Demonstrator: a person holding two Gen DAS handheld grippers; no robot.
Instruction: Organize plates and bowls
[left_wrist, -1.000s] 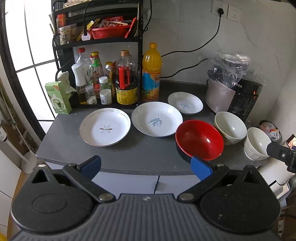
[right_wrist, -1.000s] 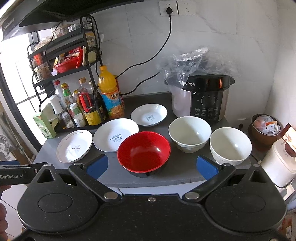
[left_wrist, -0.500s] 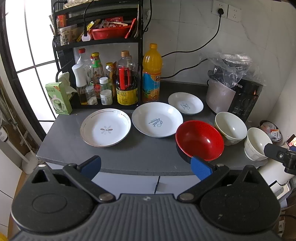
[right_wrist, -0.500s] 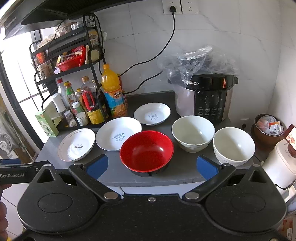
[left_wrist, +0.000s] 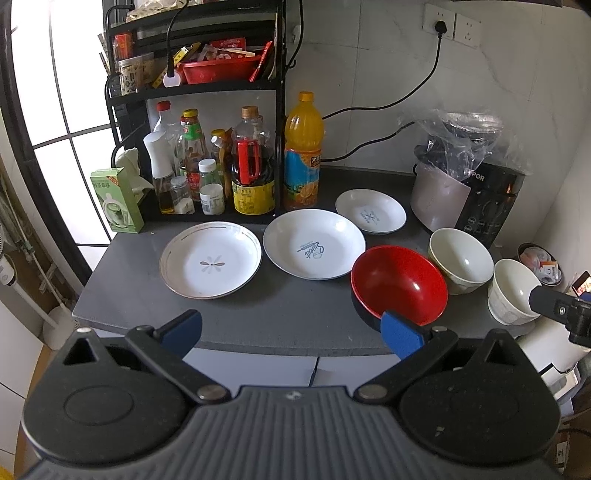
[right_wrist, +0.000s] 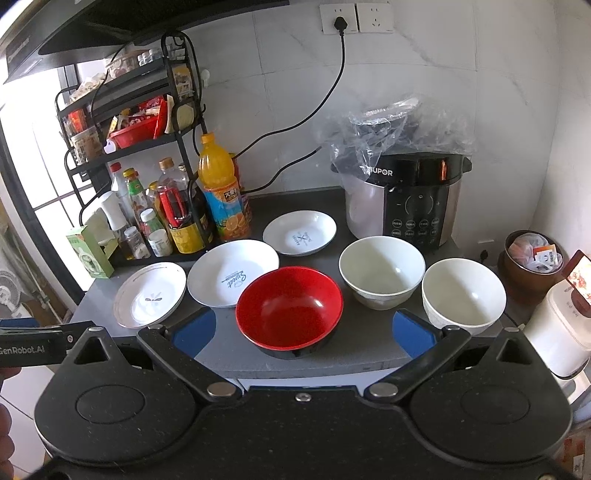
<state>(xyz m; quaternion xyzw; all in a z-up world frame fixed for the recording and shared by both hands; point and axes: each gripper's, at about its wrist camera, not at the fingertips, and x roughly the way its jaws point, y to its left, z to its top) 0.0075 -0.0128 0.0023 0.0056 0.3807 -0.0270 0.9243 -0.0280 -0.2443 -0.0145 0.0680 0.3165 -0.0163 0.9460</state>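
Daylit kitchen, sharp in the middle, bent at the edges.
Light floods in from the window (left_wrist: 33, 122) at left, blown out to white; the red bowl (right_wrist: 289, 309) carries small glints; fisheye curves the wall tiles, and frame corners go dark.

Both views set behind own tongs, off the near edge of the surface (left_wrist: 258, 325), looking forward and slightly down toward the tiled wall. Left wrist view placed further left, squarer to the bottle rack (left_wrist: 207, 85). Right wrist view placed further right, squarer to the cooker (right_wrist: 410, 199). Shared by both: red bowl (left_wrist: 399, 284) (right_wrist: 290, 308), three plates, two white bowls, rack, cooker.
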